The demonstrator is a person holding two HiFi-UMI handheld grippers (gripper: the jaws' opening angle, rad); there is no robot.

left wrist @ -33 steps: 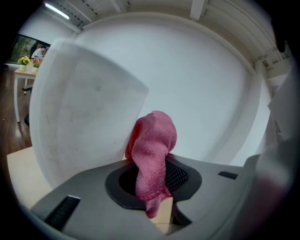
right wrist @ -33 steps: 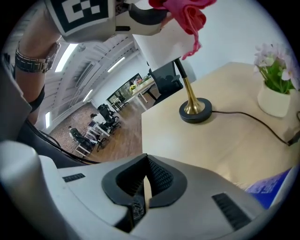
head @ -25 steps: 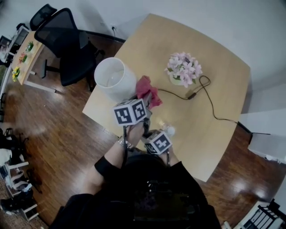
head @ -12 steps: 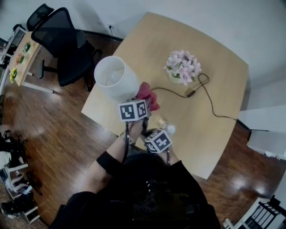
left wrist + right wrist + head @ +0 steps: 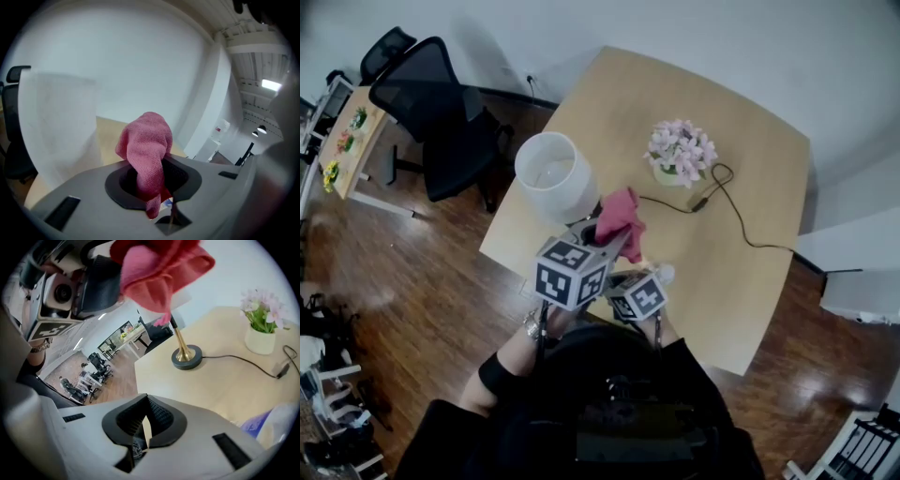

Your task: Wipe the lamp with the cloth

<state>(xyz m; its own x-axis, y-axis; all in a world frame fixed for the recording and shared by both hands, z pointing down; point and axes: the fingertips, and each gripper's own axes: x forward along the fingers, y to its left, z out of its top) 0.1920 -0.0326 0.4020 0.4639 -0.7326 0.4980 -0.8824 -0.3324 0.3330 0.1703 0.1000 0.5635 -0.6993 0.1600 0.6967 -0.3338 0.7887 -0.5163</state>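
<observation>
Left gripper view showed the left claw (image 5: 151,187) closed on the pink cloth (image 5: 146,145) — one fold pinched between the jaws, the rest bunched up ahead of them. At that frame's left stood the white shade of the lamp (image 5: 56,136), just beside the cloth; whether the two touched could not be told. In the head view the cloth hung in the air at the shade's lower right, over the pale wooden bench (image 5: 741,103). The right claw (image 5: 142,430) had its jaws together with nothing between them, and in the head view it sat just right of the left claw, over the bench's near edge. Its own view caught the lamp's brass stem (image 5: 178,336) and dark round base (image 5: 186,356) standing on the bench, a cord (image 5: 234,361) trailing right — and a pot of pink flowers (image 5: 260,336) at the upper right.
</observation>
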